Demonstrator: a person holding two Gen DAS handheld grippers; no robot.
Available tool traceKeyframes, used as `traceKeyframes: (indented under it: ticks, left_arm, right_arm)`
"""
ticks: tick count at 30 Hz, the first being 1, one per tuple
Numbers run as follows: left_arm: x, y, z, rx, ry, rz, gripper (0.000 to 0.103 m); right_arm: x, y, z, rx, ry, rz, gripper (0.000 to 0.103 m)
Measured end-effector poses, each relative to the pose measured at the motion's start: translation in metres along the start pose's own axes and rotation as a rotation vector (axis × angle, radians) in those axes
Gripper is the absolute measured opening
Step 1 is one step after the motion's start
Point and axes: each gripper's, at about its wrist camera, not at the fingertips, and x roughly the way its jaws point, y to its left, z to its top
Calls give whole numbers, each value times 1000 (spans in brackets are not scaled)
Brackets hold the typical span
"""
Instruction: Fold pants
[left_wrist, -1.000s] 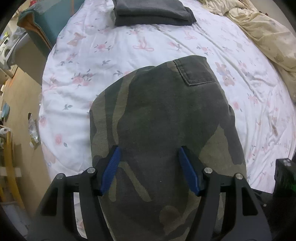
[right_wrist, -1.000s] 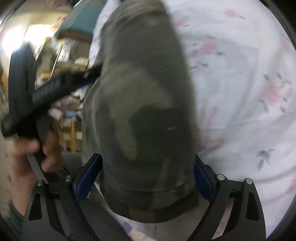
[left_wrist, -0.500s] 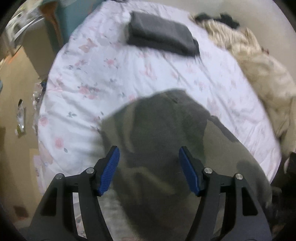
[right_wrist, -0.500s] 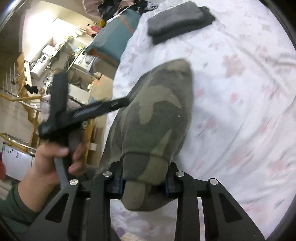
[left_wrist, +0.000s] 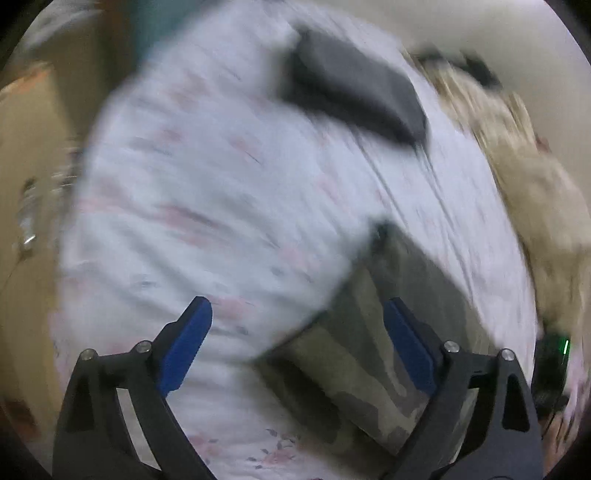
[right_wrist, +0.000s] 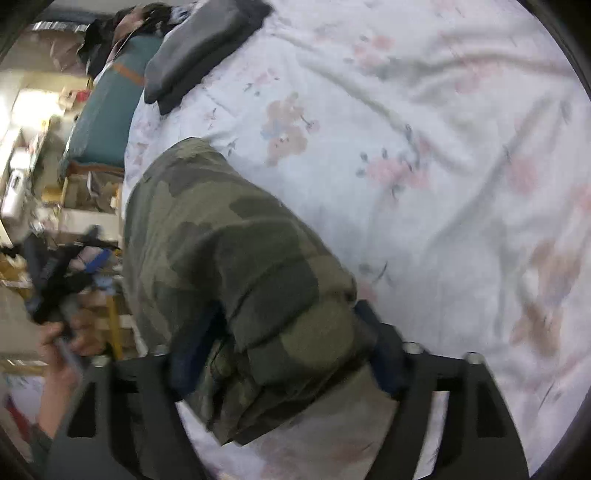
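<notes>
The camouflage pants (right_wrist: 236, 258) lie as a folded bundle on the floral bedsheet (right_wrist: 424, 147). My right gripper (right_wrist: 288, 350) straddles their near end. Its jaws are opening, the cloth still fills the gap between them, and the blue pads (right_wrist: 386, 354) no longer squeeze it. The left wrist view is blurred by motion. In it my left gripper (left_wrist: 295, 347) is opening wide over the sheet, with only the pants (left_wrist: 369, 350) edge lying by its right pad (left_wrist: 406, 350). A hand (right_wrist: 70, 332) holds the left gripper (right_wrist: 55, 280) off the bed's left side.
A folded dark grey garment (left_wrist: 354, 92) lies at the far end of the bed. A beige blanket (left_wrist: 535, 192) is bunched along the right edge. A teal cushion (right_wrist: 107, 110) and cluttered shelves (right_wrist: 33, 177) stand beyond the bed's left edge.
The left gripper let the pants go, widened and swung left, so the pants now sit at its lower right. The right gripper clamped the pants' end, then spread again.
</notes>
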Motion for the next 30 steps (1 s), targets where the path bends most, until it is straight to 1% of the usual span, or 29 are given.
traceKeyframes:
  ticks: [1,2,3,4,5,6,7,8,10,11,12,13,14,15,16,17,18,19,20,22,24,26,28,29,30]
  left_arm:
    - [11,-5,1,43,42,-21,92]
    - [22,-10,0,89,83,-49,92]
    - [34,-15,-2,140,126,-57,92]
    - [39,-17,-3,161,139,-49,93]
    - [47,-17,-5,179,157,-42,93]
    - [53,-15,-7,182,175,-40,95]
    - [58,-12,-9,176,201,-37,95]
    - [64,-8,-11,158,225,-48,95]
    - [65,-8,-13,165,239,-53,91]
    - [63,-12,-15,183,250,-80,74]
    - [61,-14,-16,183,260,-112,55]
    - [59,-16,-17,179,268,-122,49]
    - [54,-22,-19,202,263,-122,37]
    - [49,-28,-22,243,250,-112,28]
    - [43,-34,-25,280,235,-94,25]
    - [34,-40,-26,299,210,-88,21]
    - [25,-42,-25,296,190,-90,19]
    - [17,-43,-24,286,170,-98,19]
    - [5,-46,-23,282,149,-103,19]
    - [-18,-52,-26,300,115,-106,19]
    - [-45,-59,-31,316,56,-101,19]
    - [-64,-55,-38,264,26,-126,19]
    - [-71,-57,-52,217,11,-100,19]
    - [-71,-53,-64,193,6,-61,19]
    - [-66,-52,-73,179,8,-34,20]
  right_arm:
    - [-1,-4,-1,35,-15,26,88]
    - [-6,-7,-7,77,-45,44,91]
    - [-6,-7,-13,105,-66,50,95]
    - [-9,-10,-18,136,-92,62,98]
    - [-8,-14,-23,173,-122,78,99]
    - [-5,-18,-30,213,-134,82,100]
    - [-2,-21,-33,239,-129,91,100]
    - [11,-23,-38,260,-103,116,100]
    - [36,-15,-41,258,-46,147,100]
    - [43,-10,-46,246,-43,147,99]
    - [43,-3,-51,222,-64,135,92]
    - [45,4,-52,187,-94,121,72]
    - [40,16,-55,134,-138,78,69]
    - [36,27,-57,85,-175,47,57]
    - [31,37,-58,43,-194,24,50]
    - [25,49,-58,-13,-208,-11,46]
    - [21,55,-56,-40,-215,-23,39]
    - [14,61,-54,-68,-227,-23,36]
    - [6,68,-51,-97,-236,-17,35]
    - [-13,83,-41,-171,-267,-49,35]
    - [-36,96,-26,-232,-310,-16,34]
    - [-56,111,-5,-302,-335,6,33]
    - [-64,117,12,-354,-309,40,33]
    - [-60,118,23,-372,-260,70,33]
    - [-53,116,30,-387,-218,70,34]
